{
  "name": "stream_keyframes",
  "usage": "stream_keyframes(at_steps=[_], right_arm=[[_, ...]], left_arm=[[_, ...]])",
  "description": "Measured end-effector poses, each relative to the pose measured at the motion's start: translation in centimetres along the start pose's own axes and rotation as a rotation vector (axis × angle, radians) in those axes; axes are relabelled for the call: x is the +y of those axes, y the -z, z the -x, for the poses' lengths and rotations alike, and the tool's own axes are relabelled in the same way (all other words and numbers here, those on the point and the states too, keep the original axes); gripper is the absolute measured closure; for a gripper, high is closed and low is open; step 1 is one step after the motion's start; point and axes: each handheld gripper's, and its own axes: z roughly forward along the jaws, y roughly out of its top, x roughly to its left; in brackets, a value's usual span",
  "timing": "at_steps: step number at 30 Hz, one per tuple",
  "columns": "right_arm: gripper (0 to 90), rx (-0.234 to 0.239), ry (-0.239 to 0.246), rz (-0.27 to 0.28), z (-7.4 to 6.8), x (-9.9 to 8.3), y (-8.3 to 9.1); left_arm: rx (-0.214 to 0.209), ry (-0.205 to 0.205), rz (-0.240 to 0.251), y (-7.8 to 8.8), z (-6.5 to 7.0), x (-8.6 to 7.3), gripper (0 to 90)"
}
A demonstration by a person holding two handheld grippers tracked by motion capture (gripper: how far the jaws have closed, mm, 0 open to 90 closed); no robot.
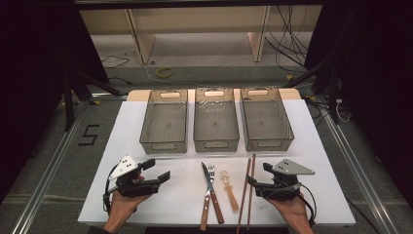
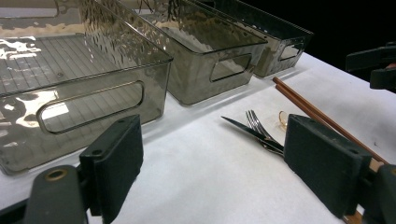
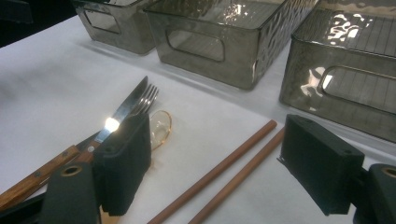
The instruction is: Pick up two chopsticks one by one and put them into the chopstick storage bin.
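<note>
On the near left of the white-covered bench [image 1: 146, 204], the left gripper [image 1: 156, 170] rests in the person's left hand [image 1: 122, 204], its fingers [image 2: 116, 161] spread wide with nothing between them, aimed toward the middle of the bench. In the left gripper view they frame bare white surface, with the cutlery just beyond the right-hand one.

Along the far side stand three smoky, see-through bins in a row: the left bin [image 1: 164, 122], the middle bin [image 1: 216, 122] and the right bin [image 1: 266, 119], set close beside one another, each with a handle slot in its near wall.

Near the middle of the bench, between the two grippers, lies the cutlery. A knife [image 1: 210, 187] and a fork [image 1: 212, 178], both with wooden handles, lie crossed over each other, tips pointing toward the bins. Just right of them lies a small spoon [image 1: 229, 187] with a clear amber bowl and a wooden handle. Right again, a pair of brown chopsticks [image 1: 247, 192] lies side by side, running near to far.

On the near right, the right gripper [image 1: 258, 174] sits in the person's right hand [image 1: 292, 207], pointing left toward the chopsticks. Its fingers [image 3: 126, 161] are fully apart and hold nothing; in the right gripper view the chopsticks run through the gap between them, lying on the bench, while the knife, fork and spoon bowl show just past the left-hand one.
</note>
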Motion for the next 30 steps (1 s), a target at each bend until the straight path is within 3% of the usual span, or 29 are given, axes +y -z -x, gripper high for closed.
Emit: stream_keyframes(at_steps=[8,12,18,30], right_arm=[[27.9,-0.029,0.025,-0.068,-0.2,0.5,-0.1],[28.1,-0.038,0.054,-0.167,-0.3,1.3,-0.5],[31.6,-0.04,0.066,-0.258,-0.2,2.4,-0.7],[38.2,-0.088,0.097,-0.468,-0.2,2.4,-3.1]], left_arm=[[0.001,0.001,-0.001,0.0,0.0,0.0,19.4],[0.001,0.001,-0.002,-0.1,0.0,0.0,19.4],[0.002,0.0,-0.003,-0.1,0.0,0.0,19.4],[0.001,0.002,-0.003,-0.1,-0.1,0.0,19.4]])
